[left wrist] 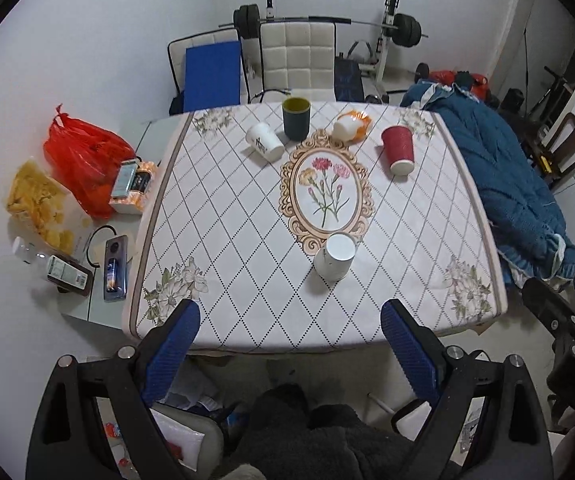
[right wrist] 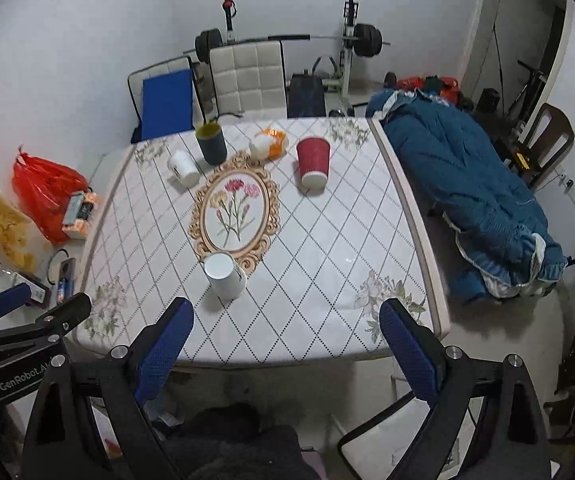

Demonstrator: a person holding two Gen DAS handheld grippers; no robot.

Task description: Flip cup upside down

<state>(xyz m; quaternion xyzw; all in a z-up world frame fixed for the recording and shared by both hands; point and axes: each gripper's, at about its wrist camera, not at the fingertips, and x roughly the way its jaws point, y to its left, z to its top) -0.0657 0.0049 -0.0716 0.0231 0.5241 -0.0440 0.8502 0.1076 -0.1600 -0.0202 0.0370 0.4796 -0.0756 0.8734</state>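
A white cup [left wrist: 335,257] stands on the patterned tablecloth [left wrist: 227,240] near the front, at the foot of the flower medallion; it also shows in the right wrist view [right wrist: 224,275]. I cannot tell which end is up. Farther back stand a second white cup [left wrist: 265,143], a dark cup with a yellow inside [left wrist: 296,118], open end up, and a red ribbed cup [left wrist: 398,150] with its narrow end up. My left gripper [left wrist: 291,324] is open and empty, held above the table's front edge. My right gripper [right wrist: 287,322] is open and empty, also at the front edge.
An orange and white wrapped item [left wrist: 351,125] lies at the back. A blue quilt [left wrist: 507,168] covers the right side. Bags, boxes and a phone [left wrist: 115,268] clutter the left surface. Chairs [left wrist: 297,62] and a barbell rack [left wrist: 387,28] stand behind the table.
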